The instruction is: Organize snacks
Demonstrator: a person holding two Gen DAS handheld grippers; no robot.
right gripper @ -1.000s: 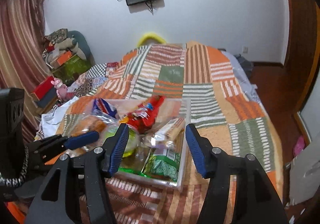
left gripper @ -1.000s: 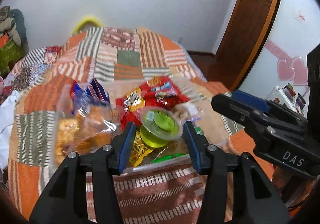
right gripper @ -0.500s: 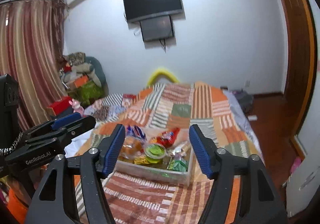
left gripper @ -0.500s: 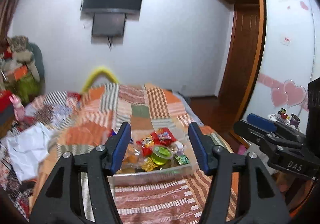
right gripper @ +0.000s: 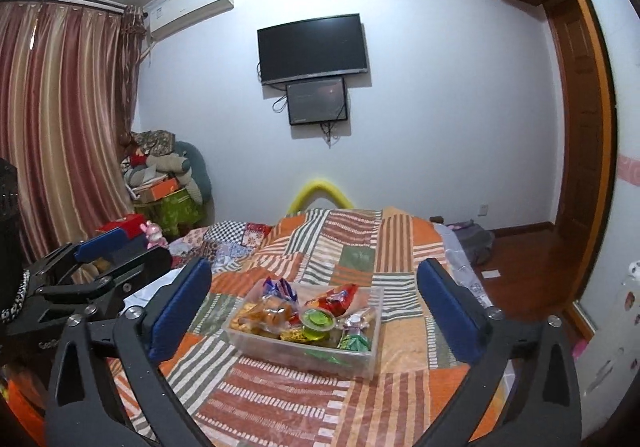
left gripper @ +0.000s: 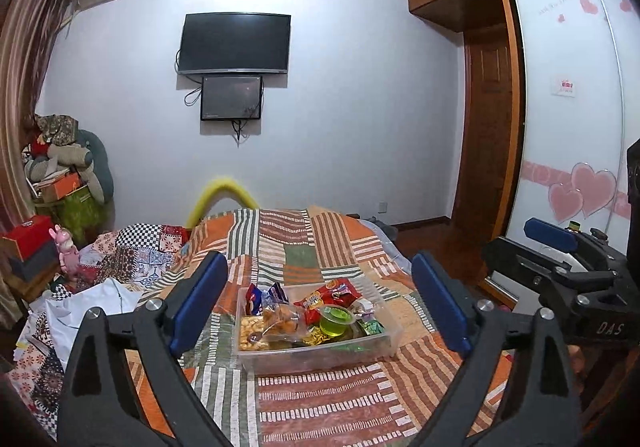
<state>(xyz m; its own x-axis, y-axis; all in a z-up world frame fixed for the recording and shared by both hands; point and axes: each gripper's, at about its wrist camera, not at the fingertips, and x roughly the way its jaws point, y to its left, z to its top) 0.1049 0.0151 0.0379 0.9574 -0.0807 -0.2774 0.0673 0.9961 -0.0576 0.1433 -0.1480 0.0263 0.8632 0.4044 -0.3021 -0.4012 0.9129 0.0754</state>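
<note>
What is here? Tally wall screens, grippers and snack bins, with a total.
Wall screens: 2
Grippers: 2 (left gripper, right gripper, jaws opening, holding nothing)
Snack bin: 1
Total: 5

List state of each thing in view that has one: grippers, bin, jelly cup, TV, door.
Left gripper: jaws opening, nothing between them.
Right gripper: jaws opening, nothing between them.
Bin: no lid, full of snacks, on the bed.
Jelly cup: sealed, upright, in the bin.
TV: off.
Door: shut.
</note>
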